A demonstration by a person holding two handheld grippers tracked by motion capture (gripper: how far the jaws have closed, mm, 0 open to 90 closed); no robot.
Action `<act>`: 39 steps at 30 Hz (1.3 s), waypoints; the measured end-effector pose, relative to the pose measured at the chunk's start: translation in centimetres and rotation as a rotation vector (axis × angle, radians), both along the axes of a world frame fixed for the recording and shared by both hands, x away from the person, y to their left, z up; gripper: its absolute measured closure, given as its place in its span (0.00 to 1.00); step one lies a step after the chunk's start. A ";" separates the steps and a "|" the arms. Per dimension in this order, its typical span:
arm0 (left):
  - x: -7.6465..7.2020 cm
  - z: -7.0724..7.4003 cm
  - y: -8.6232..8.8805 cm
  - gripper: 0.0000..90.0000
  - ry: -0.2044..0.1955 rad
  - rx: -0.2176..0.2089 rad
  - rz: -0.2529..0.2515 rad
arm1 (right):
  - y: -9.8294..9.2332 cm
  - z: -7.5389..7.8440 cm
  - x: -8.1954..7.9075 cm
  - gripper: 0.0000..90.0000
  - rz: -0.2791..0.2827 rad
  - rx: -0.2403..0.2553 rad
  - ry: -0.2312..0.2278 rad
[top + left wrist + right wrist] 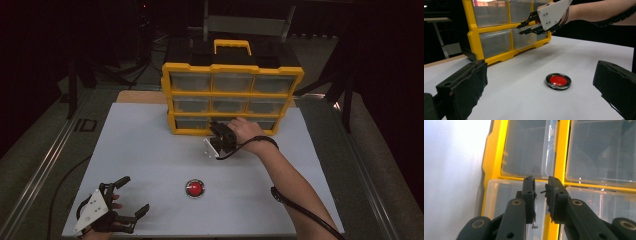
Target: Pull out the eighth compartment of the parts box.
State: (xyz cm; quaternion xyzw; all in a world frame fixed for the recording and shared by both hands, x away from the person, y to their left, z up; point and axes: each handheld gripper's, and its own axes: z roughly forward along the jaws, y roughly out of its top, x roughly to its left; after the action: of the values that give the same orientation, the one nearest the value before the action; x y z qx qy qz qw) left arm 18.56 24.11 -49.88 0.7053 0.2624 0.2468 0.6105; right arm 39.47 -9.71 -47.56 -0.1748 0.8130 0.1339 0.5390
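Note:
A yellow organizer (232, 93) with clear drawers stands upright at the table's far side. My right gripper (217, 128) reaches into its bottom row at the middle drawer (506, 195). In the right gripper view the two black jaws stand stacked and close together at that drawer's top lip, my right gripper (541, 182) shut on it with a narrow gap left. In the left gripper view the right gripper (521, 28) meets the drawer front. My left gripper (135, 194) rests at the near left corner, open and holding nothing, its pads (466, 82) wide apart.
A round red button (194, 188) lies on the white table (150, 150) between the two hands, also ahead of the left jaws as the red button (558, 81). The organizer's carry handle (232, 46) sticks up behind. Dark floor and stands surround the table.

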 end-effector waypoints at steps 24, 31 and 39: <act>0.0 0.1 0.0 0.00 -0.001 -0.003 -0.006 | -0.7 0.1 -3.1 0.86 0.054 0.041 0.018; -0.1 0.1 0.0 0.00 -0.004 0.003 -0.005 | -1.0 0.3 -4.2 0.86 0.070 0.033 0.022; -0.1 0.2 -0.1 0.00 -0.007 0.004 -0.006 | -1.2 0.3 -5.2 0.86 0.083 0.028 0.020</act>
State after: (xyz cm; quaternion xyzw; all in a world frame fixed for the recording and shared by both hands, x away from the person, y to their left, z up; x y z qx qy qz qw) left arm 18.46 24.05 -49.73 0.7064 0.2577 0.2479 0.6109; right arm 34.32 -10.89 -47.22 -0.1996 0.8086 0.1694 0.5270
